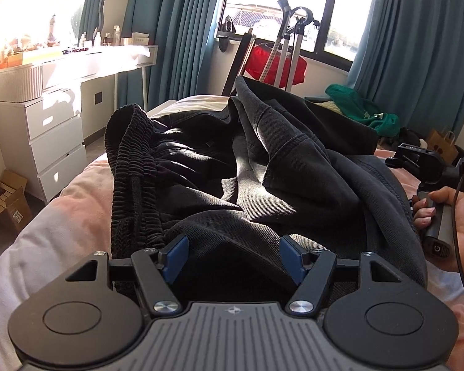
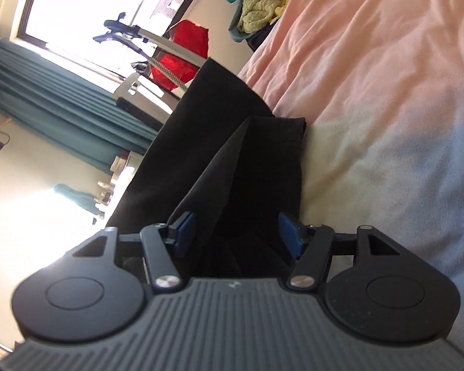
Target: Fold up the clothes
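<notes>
Left wrist view: the left gripper (image 1: pixel 233 258) hangs low over a crumpled dark grey-black cotton garment (image 1: pixel 263 160) heaped on the pale pink bed cover (image 1: pixel 77 213). Its blue-padded fingers (image 1: pixel 176 256) are spread wide with only loose cloth between them, gripping nothing. A ribbed black elastic waistband (image 1: pixel 133 173) stands up at the left of the heap. At the far right a bare hand (image 1: pixel 457 232) holds the black handle of the right gripper. A white chest of drawers (image 1: pixel 46 142) stands against the wall.

Right wrist view: the right gripper (image 2: pixel 236 235) is rolled sideways, fingers (image 2: pixel 289 235) likewise spread, straddling a flat black fold of the garment (image 2: pixel 219 142) without pinching it. This view alone shows that edge lying against the pink cover (image 2: pixel 371 61).
</notes>
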`<action>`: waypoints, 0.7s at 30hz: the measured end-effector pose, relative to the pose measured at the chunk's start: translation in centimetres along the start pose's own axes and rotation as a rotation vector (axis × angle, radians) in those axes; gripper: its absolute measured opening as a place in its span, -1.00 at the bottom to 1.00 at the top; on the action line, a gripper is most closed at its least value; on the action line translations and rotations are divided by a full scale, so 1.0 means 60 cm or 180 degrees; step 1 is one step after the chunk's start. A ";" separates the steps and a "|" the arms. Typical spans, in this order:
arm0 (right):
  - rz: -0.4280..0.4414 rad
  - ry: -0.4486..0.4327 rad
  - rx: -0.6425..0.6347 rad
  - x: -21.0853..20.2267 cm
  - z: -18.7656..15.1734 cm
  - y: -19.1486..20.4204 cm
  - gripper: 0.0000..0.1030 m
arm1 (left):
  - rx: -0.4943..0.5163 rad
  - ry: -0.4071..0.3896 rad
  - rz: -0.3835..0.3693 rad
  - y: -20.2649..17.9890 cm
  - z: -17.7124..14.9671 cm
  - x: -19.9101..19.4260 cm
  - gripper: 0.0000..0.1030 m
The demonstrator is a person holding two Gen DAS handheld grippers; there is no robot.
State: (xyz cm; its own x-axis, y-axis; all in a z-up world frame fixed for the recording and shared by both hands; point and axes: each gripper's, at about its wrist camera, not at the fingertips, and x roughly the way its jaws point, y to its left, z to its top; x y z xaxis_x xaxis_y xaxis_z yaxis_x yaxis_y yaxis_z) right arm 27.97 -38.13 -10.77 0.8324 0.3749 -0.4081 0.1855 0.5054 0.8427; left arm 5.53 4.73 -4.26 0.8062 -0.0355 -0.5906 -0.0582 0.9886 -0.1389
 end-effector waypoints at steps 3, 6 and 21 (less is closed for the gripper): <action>-0.0052 -0.0079 0.0072 0.019 0.015 0.000 0.34 | 0.0098 0.0018 0.0052 -0.007 -0.003 0.007 0.30; -0.0099 -0.0080 -0.0002 0.032 0.023 0.011 0.37 | 0.0192 0.0018 0.0081 -0.013 -0.007 0.010 0.30; 0.0136 0.0324 -0.0682 0.097 0.000 0.079 -0.02 | 0.0179 -0.0144 -0.0148 -0.009 -0.007 0.006 0.33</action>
State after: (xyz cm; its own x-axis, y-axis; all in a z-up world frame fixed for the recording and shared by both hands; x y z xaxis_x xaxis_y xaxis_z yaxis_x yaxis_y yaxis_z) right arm 33.69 -33.52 -9.17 0.7781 0.4706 -0.4161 0.0270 0.6367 0.7706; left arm 5.56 4.13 -4.74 0.8332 -0.0761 -0.5478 0.0121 0.9927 -0.1197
